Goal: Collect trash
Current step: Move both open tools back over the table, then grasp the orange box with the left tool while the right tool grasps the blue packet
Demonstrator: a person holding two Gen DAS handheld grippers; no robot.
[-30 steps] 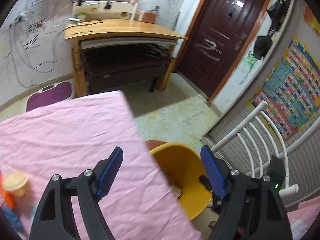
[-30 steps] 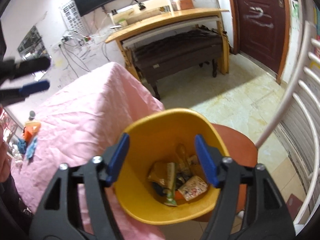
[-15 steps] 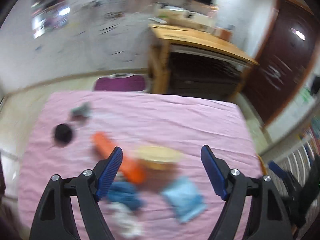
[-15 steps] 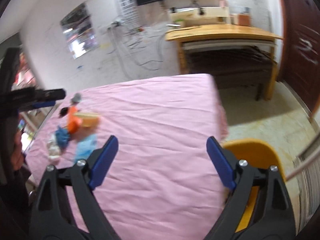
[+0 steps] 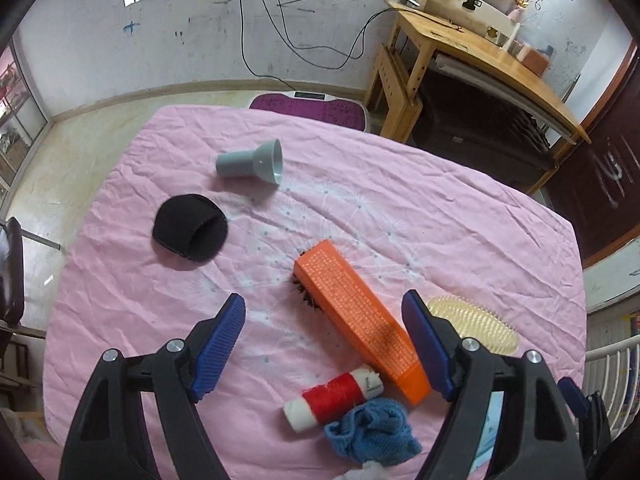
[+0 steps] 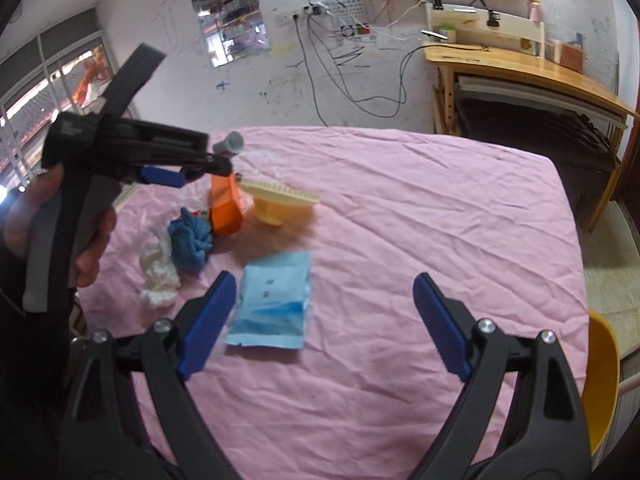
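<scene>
My left gripper (image 5: 324, 344) is open and empty above the pink table (image 5: 440, 208), over an orange box (image 5: 360, 316), a red thread spool (image 5: 334, 398) and a blue cloth (image 5: 372, 432). My right gripper (image 6: 320, 328) is open and empty above a light blue packet (image 6: 272, 300). In the right wrist view the left gripper (image 6: 160, 172) hovers over the orange box (image 6: 224, 208), beside the blue cloth (image 6: 188, 240) and a crumpled white plastic wrap (image 6: 158, 272). The yellow bin (image 6: 600, 380) stands off the table's right edge.
A grey funnel-shaped piece (image 5: 252, 164) and a black round pad (image 5: 190, 232) lie at the far side of the table. A yellow brush (image 5: 472, 324) lies right of the orange box. A wooden desk (image 5: 480, 64) and a dark door stand beyond.
Both grippers have swung from over the yellow bin to over the table's left side, where the items lie. Both stay open and empty.
</scene>
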